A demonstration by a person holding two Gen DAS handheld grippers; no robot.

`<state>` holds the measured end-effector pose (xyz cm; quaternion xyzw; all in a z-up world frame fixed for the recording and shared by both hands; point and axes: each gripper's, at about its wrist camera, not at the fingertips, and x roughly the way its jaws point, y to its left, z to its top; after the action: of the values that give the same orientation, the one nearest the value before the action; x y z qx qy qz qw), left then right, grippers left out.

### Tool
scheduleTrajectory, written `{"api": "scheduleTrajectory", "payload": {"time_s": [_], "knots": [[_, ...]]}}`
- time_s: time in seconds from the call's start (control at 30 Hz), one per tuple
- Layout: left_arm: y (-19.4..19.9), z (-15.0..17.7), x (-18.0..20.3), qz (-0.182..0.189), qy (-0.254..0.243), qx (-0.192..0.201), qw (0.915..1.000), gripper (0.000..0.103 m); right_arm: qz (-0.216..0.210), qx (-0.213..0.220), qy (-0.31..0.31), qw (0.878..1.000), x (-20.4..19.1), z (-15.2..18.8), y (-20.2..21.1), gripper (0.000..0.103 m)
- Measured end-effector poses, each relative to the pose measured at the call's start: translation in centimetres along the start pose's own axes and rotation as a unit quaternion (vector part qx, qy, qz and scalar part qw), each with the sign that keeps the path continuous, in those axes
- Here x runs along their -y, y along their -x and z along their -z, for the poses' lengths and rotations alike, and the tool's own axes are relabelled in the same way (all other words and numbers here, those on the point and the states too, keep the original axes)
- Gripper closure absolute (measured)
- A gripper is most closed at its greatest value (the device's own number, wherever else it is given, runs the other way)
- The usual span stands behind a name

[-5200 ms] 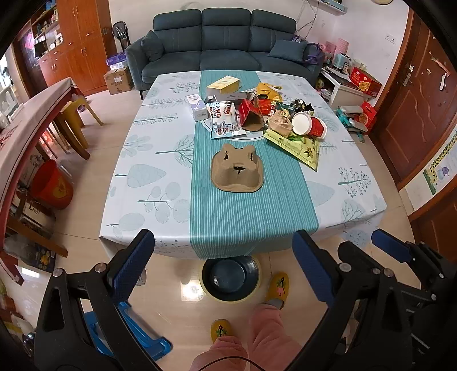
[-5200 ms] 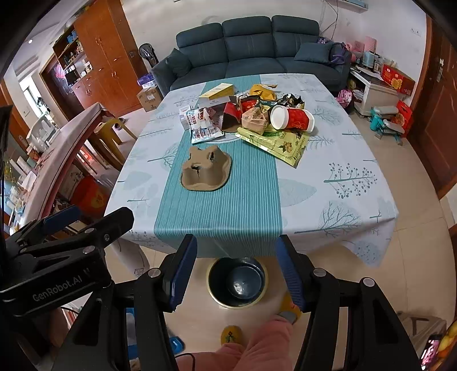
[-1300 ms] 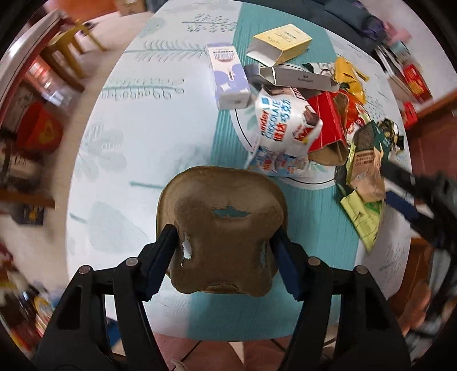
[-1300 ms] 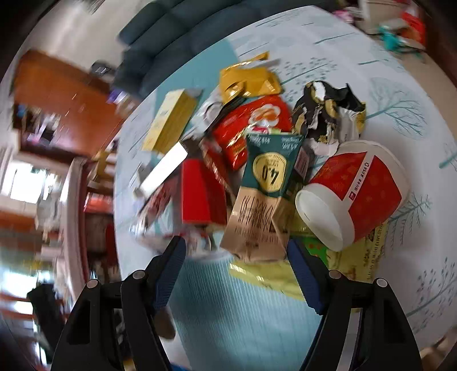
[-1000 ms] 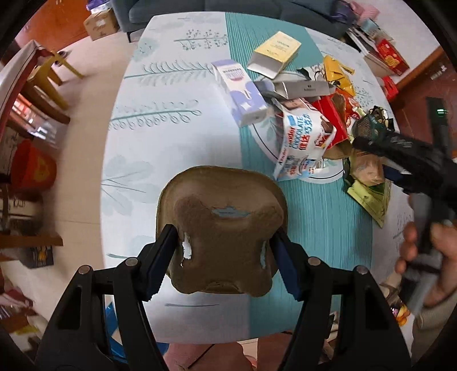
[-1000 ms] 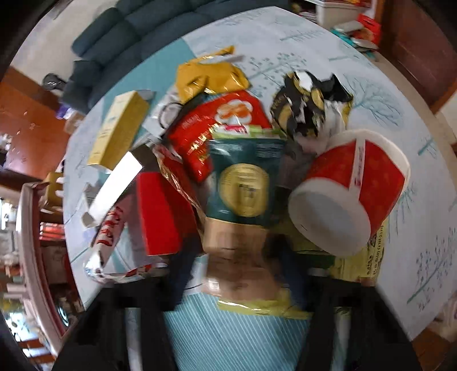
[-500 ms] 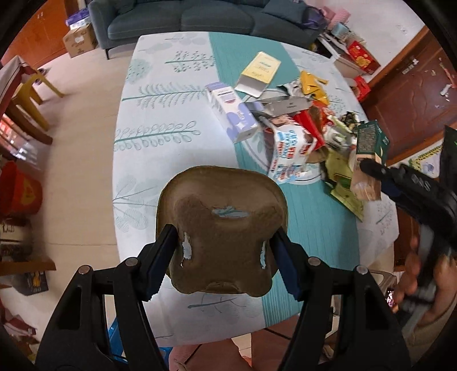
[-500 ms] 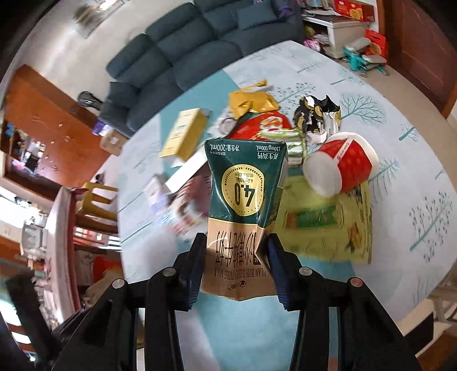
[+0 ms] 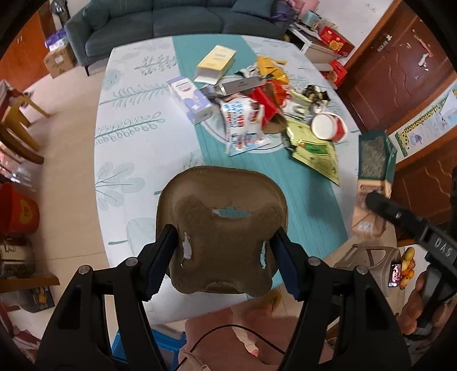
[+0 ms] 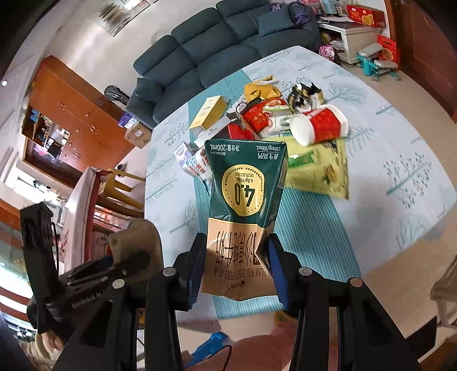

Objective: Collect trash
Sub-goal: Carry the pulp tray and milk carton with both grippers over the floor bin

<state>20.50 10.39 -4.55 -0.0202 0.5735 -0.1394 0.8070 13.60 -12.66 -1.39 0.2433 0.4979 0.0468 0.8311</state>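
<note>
A brown pulp cup carrier (image 9: 222,205) hangs above the table's near edge, with my left gripper (image 9: 222,237) shut on its two sides. A green and tan milk carton (image 10: 245,182) sits upside down in my right gripper (image 10: 236,245), whose pads press its tan lower part. In the left wrist view that carton (image 9: 374,159) hangs in the air off the table's right side. The other trash lies in a pile mid-table: a red paper cup (image 10: 322,125), a yellow-green packet (image 10: 320,168), a yellow box (image 9: 217,61), a white and blue carton (image 9: 190,100) and several wrappers.
The table (image 9: 128,142) has a leaf-print cloth with a teal runner. A blue sofa (image 9: 160,20) stands behind it and wooden doors (image 9: 400,71) to the right. A red bin (image 9: 20,211) sits on the floor at left. The person's pink-trousered legs (image 9: 257,336) are below.
My right gripper closed on the milk carton in the pile, lifted it and drew back toward the near edge. My left gripper rose and pulled back with the cup carrier.
</note>
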Motion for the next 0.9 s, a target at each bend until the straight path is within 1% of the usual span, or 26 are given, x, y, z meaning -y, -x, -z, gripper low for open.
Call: {"api": "scheduleTrajectory", "payload": {"time_s": [0.13, 0.23, 0.3, 0.4, 0.47, 0.53, 0.67, 0.73, 0.9], "knots": [[1.6, 1.9, 2.2, -0.009, -0.001, 0.015, 0.9999, 0.039, -0.018, 0.009, 0.028, 0.999, 1.6, 2.0, 3.3, 0.061], [2.8, 4.2, 4.6, -0.015, 0.006, 0.026, 0.9995, 0.039, -0.032, 0.014, 0.049, 0.998, 3.0, 3.8, 5.6, 0.061], [3.3, 5.8, 6.2, -0.019, 0.014, 0.029, 0.9993, 0.039, -0.041, 0.003, 0.056, 0.998, 4.5, 5.5, 7.3, 0.061], [3.7, 8.5, 9.0, -0.018, 0.027, 0.021, 0.9993, 0.039, -0.049, -0.003, 0.069, 0.996, 6.4, 7.6, 9.5, 0.061], [4.0, 10.5, 11.0, -0.027, 0.025, 0.023, 0.9991, 0.039, -0.058, -0.010, 0.068, 0.996, 8.1, 9.0, 10.5, 0.061], [4.2, 12.1, 12.5, -0.035, 0.026, 0.026, 0.9987, 0.039, -0.065, -0.021, 0.067, 0.995, 9.6, 10.2, 11.0, 0.061], [4.3, 15.9, 15.1, -0.049, 0.031, 0.019, 0.9981, 0.039, -0.078, -0.041, 0.065, 0.994, 11.8, 12.4, 11.3, 0.061], [4.4, 17.4, 15.7, -0.056, 0.036, 0.014, 0.9977, 0.039, -0.080, -0.054, 0.067, 0.993, 12.5, 13.2, 11.0, 0.061], [4.3, 19.9, 16.1, -0.074, 0.047, 0.008, 0.9961, 0.039, -0.091, -0.080, 0.059, 0.991, 13.6, 15.2, 9.9, 0.061]]}}
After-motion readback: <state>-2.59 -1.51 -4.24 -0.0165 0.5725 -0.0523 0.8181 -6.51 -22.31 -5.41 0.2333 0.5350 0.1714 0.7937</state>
